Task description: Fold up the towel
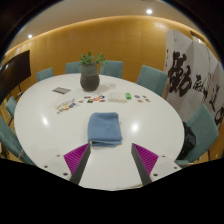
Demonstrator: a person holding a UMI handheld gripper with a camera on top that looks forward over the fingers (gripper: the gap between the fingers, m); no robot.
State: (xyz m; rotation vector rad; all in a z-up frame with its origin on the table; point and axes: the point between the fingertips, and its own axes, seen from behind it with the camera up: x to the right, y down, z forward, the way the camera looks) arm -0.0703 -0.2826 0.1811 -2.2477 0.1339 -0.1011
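A blue towel lies folded in a small rectangle on the white round table, just ahead of my fingers. My gripper is open and empty, held above the table's near edge. Its two magenta pads stand wide apart with bare table between them. The towel's near edge sits a little beyond the fingertips and touches neither finger.
A potted plant in a dark vase stands at the table's far side. Small papers and objects lie scattered behind the towel. Teal chairs ring the table. A banner with black calligraphy hangs at the right.
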